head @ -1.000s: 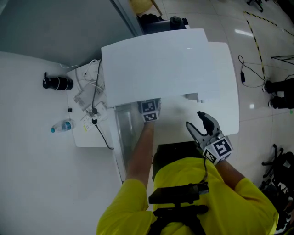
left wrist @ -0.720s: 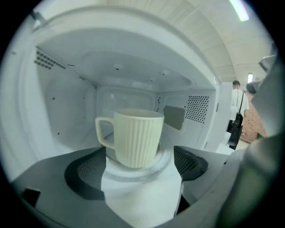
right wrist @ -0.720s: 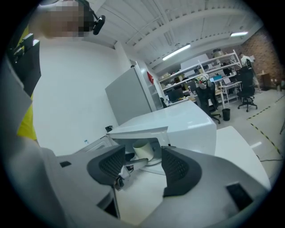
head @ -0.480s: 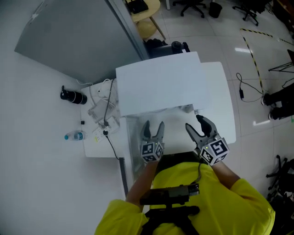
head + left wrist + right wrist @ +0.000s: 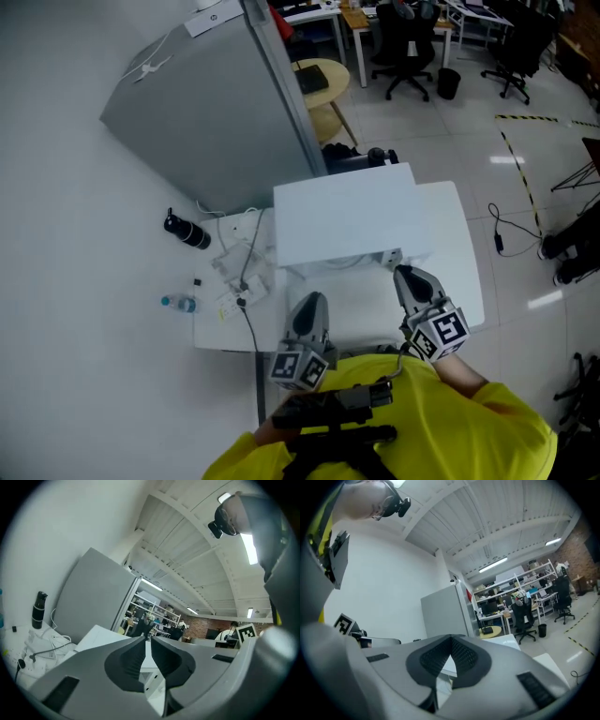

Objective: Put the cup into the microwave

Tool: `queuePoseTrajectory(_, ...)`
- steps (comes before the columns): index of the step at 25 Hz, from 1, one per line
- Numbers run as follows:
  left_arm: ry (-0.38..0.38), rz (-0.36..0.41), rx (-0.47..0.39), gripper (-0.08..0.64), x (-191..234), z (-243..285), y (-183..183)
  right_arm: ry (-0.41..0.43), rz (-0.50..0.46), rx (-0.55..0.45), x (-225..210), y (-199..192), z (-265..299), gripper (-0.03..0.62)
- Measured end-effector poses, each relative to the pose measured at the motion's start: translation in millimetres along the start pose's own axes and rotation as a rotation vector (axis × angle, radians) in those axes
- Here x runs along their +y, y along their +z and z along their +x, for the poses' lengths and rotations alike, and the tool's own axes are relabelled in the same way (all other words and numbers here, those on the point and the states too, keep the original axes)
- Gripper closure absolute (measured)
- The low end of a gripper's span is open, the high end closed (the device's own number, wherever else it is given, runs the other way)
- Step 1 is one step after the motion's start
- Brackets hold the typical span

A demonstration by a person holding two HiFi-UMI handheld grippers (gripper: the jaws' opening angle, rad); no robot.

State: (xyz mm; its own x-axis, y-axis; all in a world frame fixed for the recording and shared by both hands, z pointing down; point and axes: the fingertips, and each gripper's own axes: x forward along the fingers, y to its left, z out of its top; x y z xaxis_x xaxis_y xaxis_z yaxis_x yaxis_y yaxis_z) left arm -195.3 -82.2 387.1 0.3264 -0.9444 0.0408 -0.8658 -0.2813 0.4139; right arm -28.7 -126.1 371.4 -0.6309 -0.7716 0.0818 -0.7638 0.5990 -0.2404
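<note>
1. An office with a pale floor: a white table (image 5: 466,246) carries one white microwave (image 5: 347,223), beside a grey partition (image 5: 211,122).
2. A second ago the left gripper (image 5: 313,303) reached under the microwave's front with jaws wide. Now it is drawn back toward the person, jaws together on nothing.
3. The right gripper (image 5: 406,275) has likewise closed, empty.
4. No view shows the cup. It probably sits inside, so the placing looks done.
5. Counted: two grippers, one microwave, one bottle (image 5: 176,302), one black flask (image 5: 187,232), no cup.
</note>
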Motion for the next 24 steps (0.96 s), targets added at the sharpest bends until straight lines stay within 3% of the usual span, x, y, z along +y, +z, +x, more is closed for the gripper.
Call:
queuePoseTrajectory(2,0.001,0.018,-0.024,0.532,-2.0,-3.8,8.9,0.008,-0.009,-0.035,10.2,12.9,-5.3,0.591)
queuePoseTrajectory(5,-0.008,0.0,0.022,0.532,2.3,-4.9,-2.0,0.017,-0.013,-0.049,21.2,19.5,-11.2,0.591)
queuePoseTrajectory(7,-0.011,-0.019,0.048,0.532,6.0,-7.1,-9.9,0.013,-0.01,-0.043,23.8,17.5,-13.9,0.591)
queuePoseTrajectory(12,-0.058,0.003,0.022,0.534,-0.4,-11.9,3.9,-0.021,0.012,-0.031,26.3,8.0,-18.9,0.591)
queuePoseTrajectory(16,-0.046,0.043,0.025,0.532,5.6,-17.1,5.5,-0.029,0.032,-0.022,36.1,-0.8,-17.5,0.591)
queuePoseTrajectory(24,-0.038,0.051,0.028,0.534,12.8,-27.6,9.9,0.0,0.036,-0.003,57.1,-3.4,-12.9,0.591)
